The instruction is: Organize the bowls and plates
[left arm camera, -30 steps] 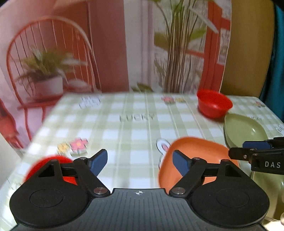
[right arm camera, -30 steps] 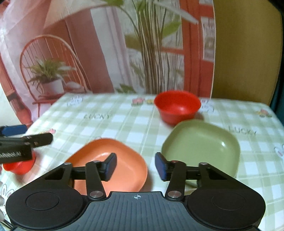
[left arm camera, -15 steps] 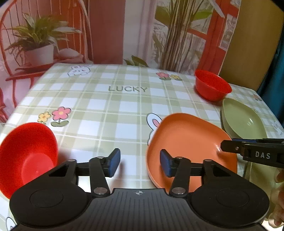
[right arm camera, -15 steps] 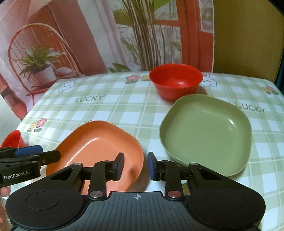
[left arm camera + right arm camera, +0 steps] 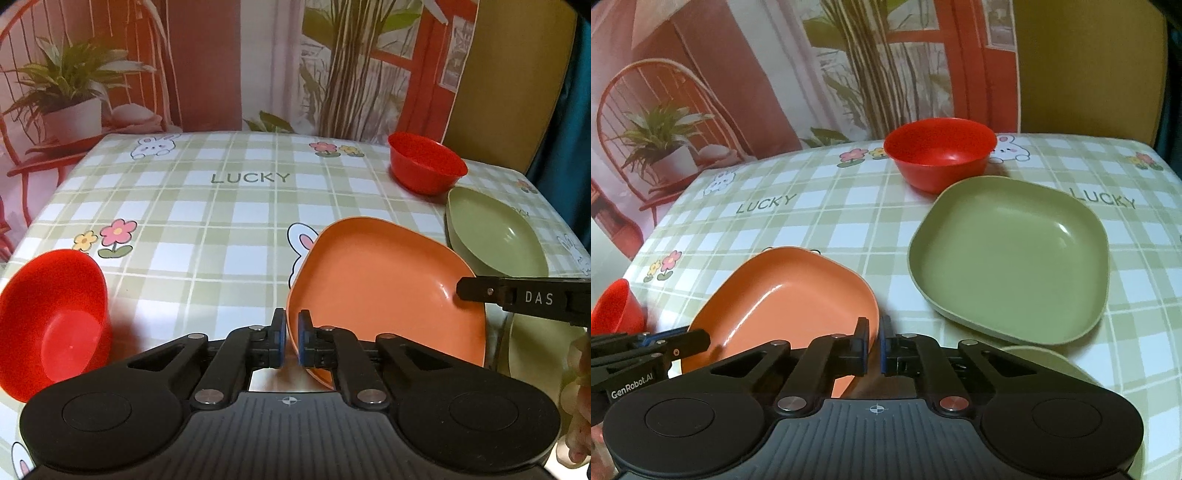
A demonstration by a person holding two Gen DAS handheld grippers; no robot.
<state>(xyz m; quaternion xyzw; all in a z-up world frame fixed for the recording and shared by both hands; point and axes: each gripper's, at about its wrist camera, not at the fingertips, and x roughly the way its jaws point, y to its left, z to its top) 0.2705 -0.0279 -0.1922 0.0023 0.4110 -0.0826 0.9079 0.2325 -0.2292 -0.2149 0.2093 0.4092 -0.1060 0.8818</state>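
Checked tablecloth (image 5: 236, 221); both hand-held grippers (left (image 5: 291, 338), right (image 5: 871, 341)) on orange plate (image 5: 384, 280) rims.

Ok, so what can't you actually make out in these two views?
- Orange plate, left wrist view: its near rim is hidden behind the left gripper. Whether it is lifted off the tablecloth cannot be told.
- Pale green dish, right wrist view: mostly hidden behind the right gripper, so it could be a plate or a bowl.
- Near red bowl, right wrist view: cut off by the left edge and partly covered by the left gripper.
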